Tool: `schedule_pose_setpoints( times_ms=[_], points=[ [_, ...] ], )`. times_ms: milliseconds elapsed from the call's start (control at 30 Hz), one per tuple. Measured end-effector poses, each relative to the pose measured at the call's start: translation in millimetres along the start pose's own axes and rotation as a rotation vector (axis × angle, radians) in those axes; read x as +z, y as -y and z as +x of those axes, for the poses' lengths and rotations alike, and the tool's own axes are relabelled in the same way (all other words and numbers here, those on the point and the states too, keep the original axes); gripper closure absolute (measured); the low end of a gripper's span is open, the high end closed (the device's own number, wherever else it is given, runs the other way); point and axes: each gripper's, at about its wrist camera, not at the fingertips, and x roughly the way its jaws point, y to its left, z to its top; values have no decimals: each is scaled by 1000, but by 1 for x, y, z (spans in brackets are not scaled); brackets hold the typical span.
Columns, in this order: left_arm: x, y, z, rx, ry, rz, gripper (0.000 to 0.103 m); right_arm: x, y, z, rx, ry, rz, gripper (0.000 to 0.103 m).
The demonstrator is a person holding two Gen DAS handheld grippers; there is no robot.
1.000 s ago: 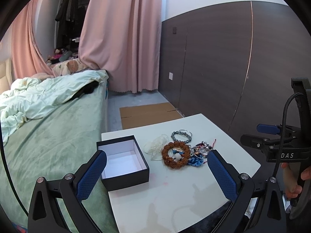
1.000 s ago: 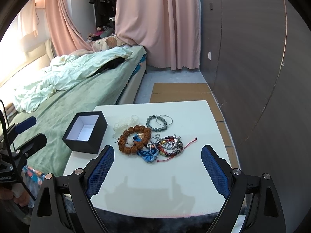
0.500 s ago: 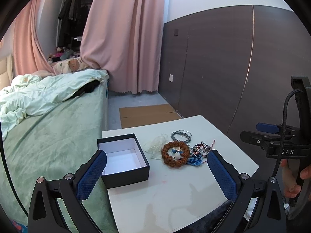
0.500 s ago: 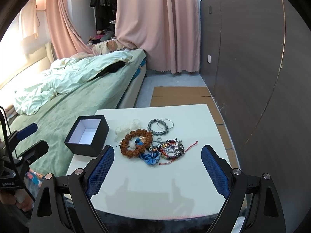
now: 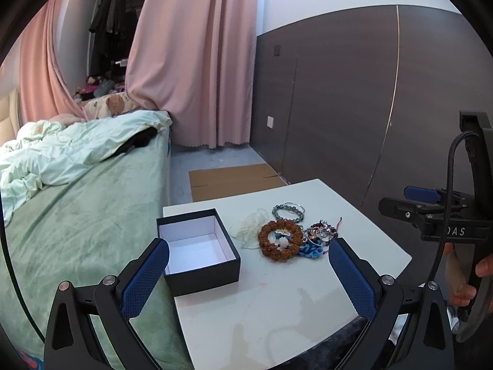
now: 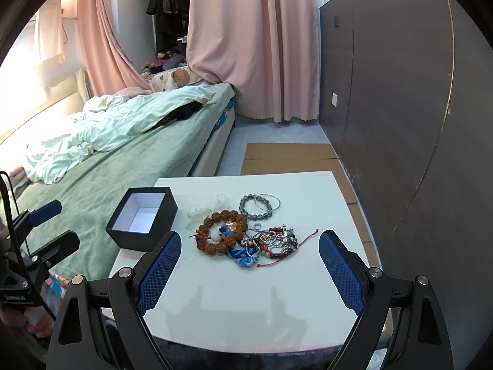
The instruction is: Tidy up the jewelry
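Observation:
An open black box with a white inside (image 5: pixel 197 246) (image 6: pixel 142 217) stands at the left of a white table (image 5: pixel 277 302) (image 6: pixel 246 293). To its right lies a jewelry pile: a brown bead bracelet (image 5: pixel 280 240) (image 6: pixel 222 232), a grey bead bracelet (image 5: pixel 288 211) (image 6: pixel 255 206), a blue cord piece (image 6: pixel 245 254) and mixed coloured bracelets (image 6: pixel 277 242). My left gripper (image 5: pixel 248 273) is open and empty, above the table's near side. My right gripper (image 6: pixel 249 269) is open and empty, short of the pile.
A crumpled clear plastic bag (image 5: pixel 248 226) (image 6: pixel 205 208) lies between box and pile. A green bed (image 5: pixel 77 203) runs along the table's left. A dark wall panel (image 6: pixel 400 108) is on the right. Flat cardboard (image 6: pixel 286 157) lies on the floor beyond the table.
Both views have shifted slightly, and the table and pile sit a little lower and farther. Both grippers stay open and empty.

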Motion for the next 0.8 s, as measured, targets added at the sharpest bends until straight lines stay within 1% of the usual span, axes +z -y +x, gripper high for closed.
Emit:
schedule_pose_setpoints(
  times_ms=[333,433,533,700,800],
  points=[
    [4,-3,5,13,-11,-10,0,0,-1,3,5,-2,5,12],
    [7,-5,7,-3,-8,-31,0,1,1,4,11,-7,22,12],
    [13,-6,10,-3,-1,-52,0,3,9,10,20,-33,66,12],
    [23,-10,24,-36,-5,-130,1,4,31,21,25,-57,153,12],
    [25,-12,34,-40,-14,-157,3,5,45,27,32,-72,227,12]
  ],
)
